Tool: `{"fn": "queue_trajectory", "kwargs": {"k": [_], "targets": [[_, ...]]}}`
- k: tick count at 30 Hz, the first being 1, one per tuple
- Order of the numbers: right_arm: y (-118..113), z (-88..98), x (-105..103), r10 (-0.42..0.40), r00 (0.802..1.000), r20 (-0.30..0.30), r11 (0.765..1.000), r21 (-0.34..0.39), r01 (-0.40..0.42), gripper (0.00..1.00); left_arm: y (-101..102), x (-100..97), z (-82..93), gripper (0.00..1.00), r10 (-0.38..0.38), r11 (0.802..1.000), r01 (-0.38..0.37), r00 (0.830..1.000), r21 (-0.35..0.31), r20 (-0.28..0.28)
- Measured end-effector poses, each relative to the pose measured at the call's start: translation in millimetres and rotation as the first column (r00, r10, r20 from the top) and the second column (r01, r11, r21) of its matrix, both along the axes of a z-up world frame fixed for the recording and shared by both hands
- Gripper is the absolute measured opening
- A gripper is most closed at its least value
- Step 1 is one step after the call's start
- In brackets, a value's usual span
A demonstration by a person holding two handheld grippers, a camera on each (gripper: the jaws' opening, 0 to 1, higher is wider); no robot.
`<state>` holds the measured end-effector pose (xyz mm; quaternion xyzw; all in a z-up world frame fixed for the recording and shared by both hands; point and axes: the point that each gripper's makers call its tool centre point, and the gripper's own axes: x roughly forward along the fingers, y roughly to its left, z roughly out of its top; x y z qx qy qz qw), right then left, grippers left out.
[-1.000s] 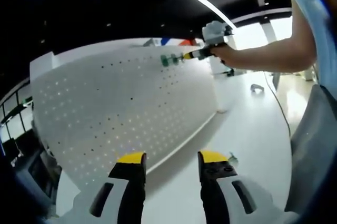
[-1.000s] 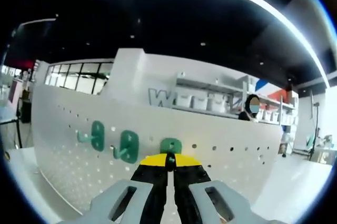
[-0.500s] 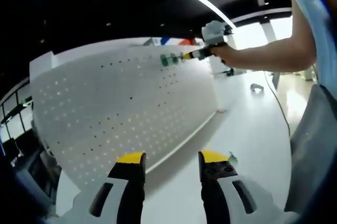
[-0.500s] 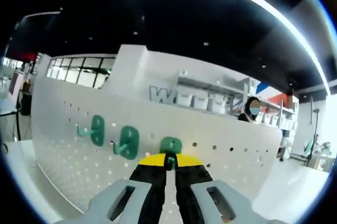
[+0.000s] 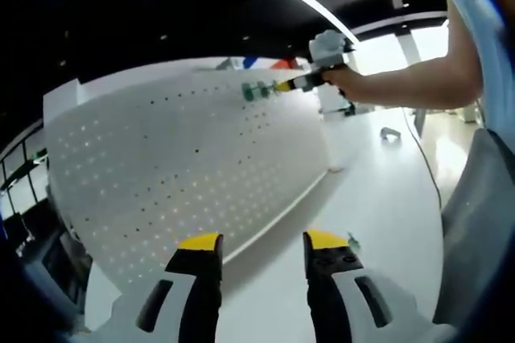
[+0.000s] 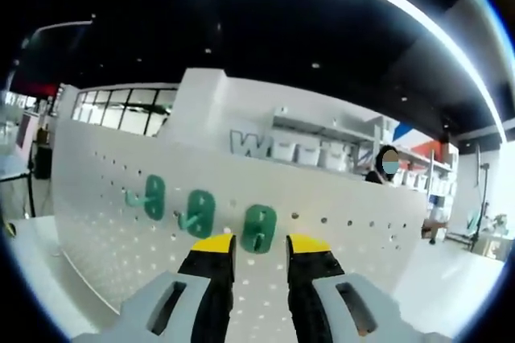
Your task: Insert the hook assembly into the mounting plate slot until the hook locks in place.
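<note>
A white pegboard plate (image 6: 338,222) stands upright and carries three green hooks. The rightmost green hook (image 6: 258,228) sits on the board just beyond my right gripper (image 6: 260,242), whose yellow-tipped jaws stand open on either side of it without touching. Two more green hooks (image 6: 195,212) hang to its left. In the left gripper view the same pegboard (image 5: 185,166) spreads wide, with the green hooks (image 5: 256,91) near its top edge and the right gripper (image 5: 299,81) held there by a person's hand. My left gripper (image 5: 259,242) is open and low, over the white table.
A white table (image 5: 378,198) runs along the foot of the board. A person's bare arm (image 5: 410,81) crosses the upper right of the left gripper view. Shelves and another person stand behind the board in the right gripper view.
My right gripper has opened and let go of the third green hook, which stays on the pegboard. The left gripper has not moved.
</note>
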<state>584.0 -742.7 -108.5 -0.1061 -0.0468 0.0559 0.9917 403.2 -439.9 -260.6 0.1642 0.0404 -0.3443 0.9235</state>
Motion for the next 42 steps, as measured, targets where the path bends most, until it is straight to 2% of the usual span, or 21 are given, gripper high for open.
{"fn": "queue_trajectory", "kwargs": {"k": [12, 27, 35, 42], "targets": [[-9.8, 0.4, -8.3, -0.005, 1.0, 0.019, 1.0, 0.022, 0.004, 0.37, -9.0, -3.6, -3.7, 0.41, -0.026, 1.0, 0.026, 1.0, 0.013, -0.014], [-4.8, -2.0, -21.8, 0.021, 1.0, 0.02, 1.0, 0.002, -0.022, 0.39, -9.9, -4.3, -4.7, 0.41, -0.031, 0.999, 0.031, 0.999, 0.018, -0.019], [4.2, -14.5, -31.6, 0.044, 0.999, 0.0, 0.999, -0.009, -0.044, 0.39, -10.1, -4.5, -4.8, 0.41, -0.031, 0.999, 0.031, 0.999, 0.019, -0.02], [20.3, -38.3, -42.7, 0.084, 0.995, -0.047, 0.996, -0.03, -0.086, 0.39, -10.4, -4.4, -4.6, 0.41, -0.033, 0.999, 0.033, 0.999, 0.02, -0.019]]}}
